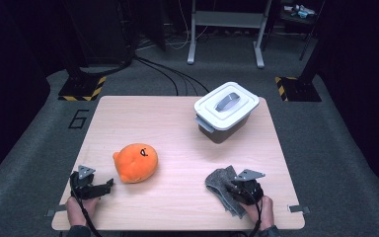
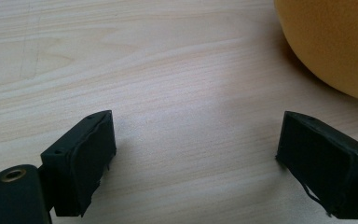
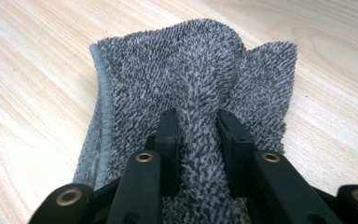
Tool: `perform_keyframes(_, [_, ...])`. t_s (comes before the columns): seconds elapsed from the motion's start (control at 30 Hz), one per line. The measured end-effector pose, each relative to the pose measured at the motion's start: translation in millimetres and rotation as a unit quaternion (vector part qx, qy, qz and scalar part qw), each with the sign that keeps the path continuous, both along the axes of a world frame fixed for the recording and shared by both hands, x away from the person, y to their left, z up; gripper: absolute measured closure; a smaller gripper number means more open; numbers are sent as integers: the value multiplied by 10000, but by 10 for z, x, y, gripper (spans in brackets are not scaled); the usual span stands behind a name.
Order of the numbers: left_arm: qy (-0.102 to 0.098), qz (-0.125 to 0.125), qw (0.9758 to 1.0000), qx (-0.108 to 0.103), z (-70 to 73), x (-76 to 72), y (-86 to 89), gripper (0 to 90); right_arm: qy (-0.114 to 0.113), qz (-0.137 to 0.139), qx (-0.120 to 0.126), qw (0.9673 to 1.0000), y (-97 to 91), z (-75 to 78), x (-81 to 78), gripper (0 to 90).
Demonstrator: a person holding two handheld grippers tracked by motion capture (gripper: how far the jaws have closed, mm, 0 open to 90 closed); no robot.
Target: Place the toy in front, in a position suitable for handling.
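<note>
A grey terry towel [image 1: 219, 183] [image 3: 186, 79] lies crumpled near the table's front right. My right gripper [image 1: 241, 189] [image 3: 198, 126] is shut on a pinched ridge of it, the cloth bunched between the two black jaws. An orange plush toy [image 1: 136, 162] [image 2: 335, 42] rests left of centre. My left gripper [image 1: 106, 186] [image 2: 196, 163] lies low on the table at the front left, just short of the plush, jaws wide open with only bare wood between them.
A white lidded box [image 1: 225, 111] with a grey handle stands at the table's [image 1: 177, 128] back right. Beyond the far edge are cables on the floor, a metal frame and striped stand feet.
</note>
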State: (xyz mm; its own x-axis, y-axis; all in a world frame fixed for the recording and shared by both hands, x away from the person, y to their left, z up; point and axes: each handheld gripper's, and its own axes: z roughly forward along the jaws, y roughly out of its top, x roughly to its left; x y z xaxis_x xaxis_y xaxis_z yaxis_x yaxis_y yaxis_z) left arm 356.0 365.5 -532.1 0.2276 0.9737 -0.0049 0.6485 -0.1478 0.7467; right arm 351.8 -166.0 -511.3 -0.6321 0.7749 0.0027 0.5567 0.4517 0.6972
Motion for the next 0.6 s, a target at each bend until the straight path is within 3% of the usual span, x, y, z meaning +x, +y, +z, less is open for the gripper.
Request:
perform_keyframes(0.37, [-2,4,10000,2,0,0,0,110,-103,-105,159,9998,-60,111,6,735])
perform_keyframes(0.6, [2,2,10000,9,0,0,2,110,-307,-155,187,9992,-113,261,15,736])
